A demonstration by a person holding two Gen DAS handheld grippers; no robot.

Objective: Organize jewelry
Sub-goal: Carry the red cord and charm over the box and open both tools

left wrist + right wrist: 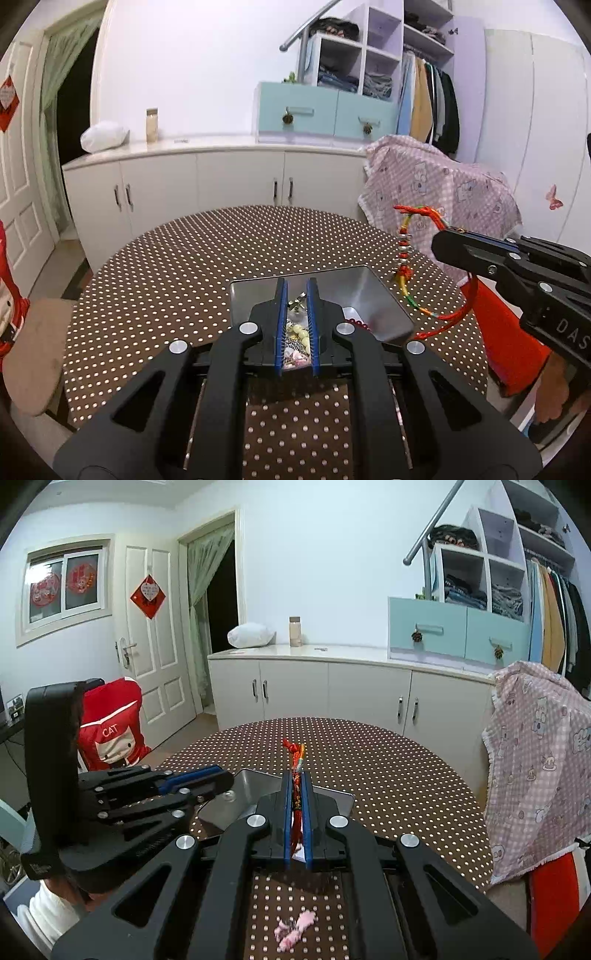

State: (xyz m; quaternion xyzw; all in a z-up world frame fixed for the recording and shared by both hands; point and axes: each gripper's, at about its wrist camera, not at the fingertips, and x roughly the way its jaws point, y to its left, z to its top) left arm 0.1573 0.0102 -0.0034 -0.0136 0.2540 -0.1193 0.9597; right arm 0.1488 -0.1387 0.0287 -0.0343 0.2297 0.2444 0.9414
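Note:
A shiny metal tray (354, 291) sits on the dotted round table and holds several jewelry pieces: pearls, a chain and red beads (356, 325). My left gripper (296, 291) hovers over the tray, jaws narrowly apart with nothing held between them. My right gripper (296, 781) is shut on a red braided bracelet (295, 760) with silver beads; it hangs in the air to the right of the tray in the left wrist view (406, 254). A pink jewelry piece (295, 928) lies on the table under my right gripper.
The table (177, 277) has a brown cloth with white dots. A chair draped in pink checked cloth (436, 184) stands at its right, a red cushioned chair (110, 727) at its left. White cabinets (221, 177) run along the back wall.

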